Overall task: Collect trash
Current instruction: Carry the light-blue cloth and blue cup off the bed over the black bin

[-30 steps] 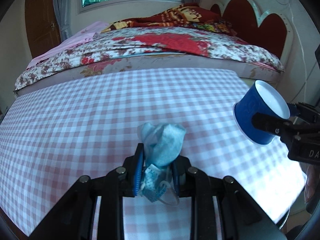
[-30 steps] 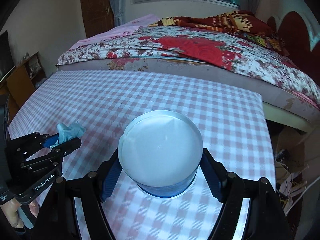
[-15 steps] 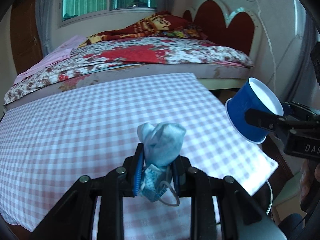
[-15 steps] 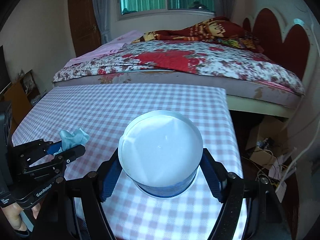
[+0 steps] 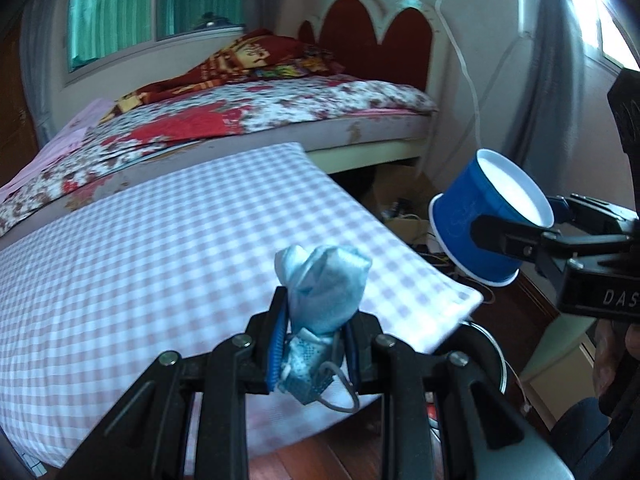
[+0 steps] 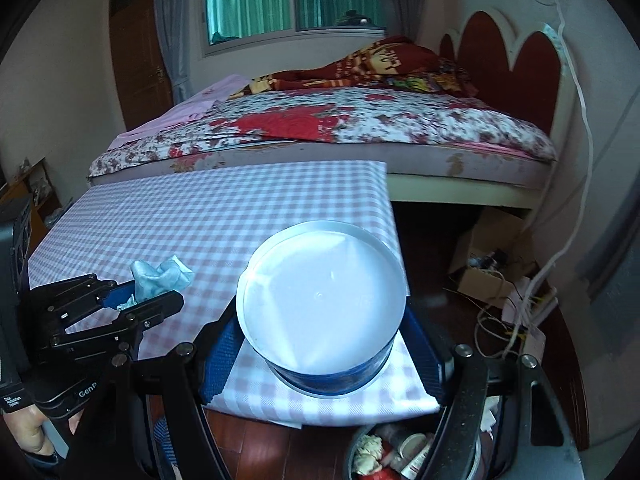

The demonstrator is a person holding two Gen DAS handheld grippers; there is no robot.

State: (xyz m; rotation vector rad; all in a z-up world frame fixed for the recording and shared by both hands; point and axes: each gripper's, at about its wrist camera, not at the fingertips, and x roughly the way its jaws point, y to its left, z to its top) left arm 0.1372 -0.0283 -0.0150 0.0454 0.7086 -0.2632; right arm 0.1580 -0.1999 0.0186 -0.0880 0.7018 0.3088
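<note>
My left gripper point(image 5: 314, 322) is shut on a crumpled light blue face mask point(image 5: 324, 284), held above the near right corner of the checked table point(image 5: 160, 248). The mask also shows in the right wrist view point(image 6: 160, 278). My right gripper point(image 6: 320, 344) is shut on a blue paper cup point(image 6: 320, 304) with a white inside, held past the table's right edge. The cup shows at the right of the left wrist view point(image 5: 484, 220). A trash bin point(image 6: 400, 452) with rubbish in it stands on the floor just below the cup.
A bed point(image 6: 340, 128) with a floral cover and a red headboard stands behind the table. A cardboard box and tangled cables point(image 6: 504, 280) lie on the wooden floor at the right. A wooden door point(image 6: 136, 60) is at the back left.
Both grippers have swung right and pulled back with the mask and the cup. They now hang over the table's right corner, and the bin has come into view below.
</note>
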